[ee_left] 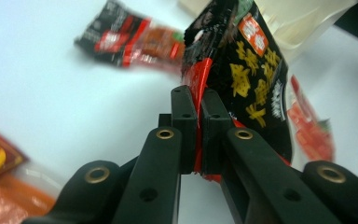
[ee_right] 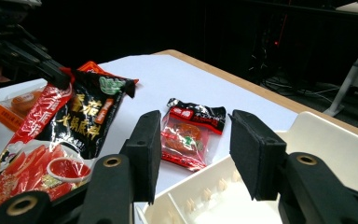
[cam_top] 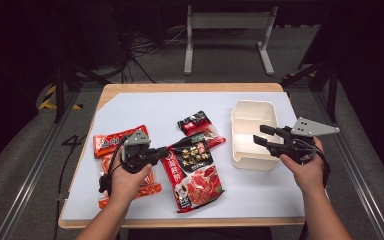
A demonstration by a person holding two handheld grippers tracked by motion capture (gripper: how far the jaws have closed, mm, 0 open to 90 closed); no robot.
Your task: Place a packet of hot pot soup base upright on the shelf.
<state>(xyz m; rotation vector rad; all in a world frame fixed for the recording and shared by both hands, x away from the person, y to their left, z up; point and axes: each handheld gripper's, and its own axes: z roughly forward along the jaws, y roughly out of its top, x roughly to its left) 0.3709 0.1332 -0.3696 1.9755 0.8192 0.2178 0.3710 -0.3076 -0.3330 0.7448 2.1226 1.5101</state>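
Pinching the big black-and-red sauce pouch [cam_top: 192,172] by its edge, the left gripper [ee_left: 198,126] holds one end raised off the white table [cam_top: 145,107].
Right gripper [cam_top: 266,136] hangs with jaws apart over the cream tray [cam_top: 250,107]; a small packet [cam_top: 200,128] lies between pouch and tray, orange packets [cam_top: 111,142] beside the left hand.

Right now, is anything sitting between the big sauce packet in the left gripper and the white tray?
Nothing visible. The left gripper pinches the big sauce packet by its edge; bare table lies toward the white tray. The small packet lies farther back.

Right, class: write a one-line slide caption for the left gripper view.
Left gripper pinches the edge of a black-and-red sauce packet above the white table.
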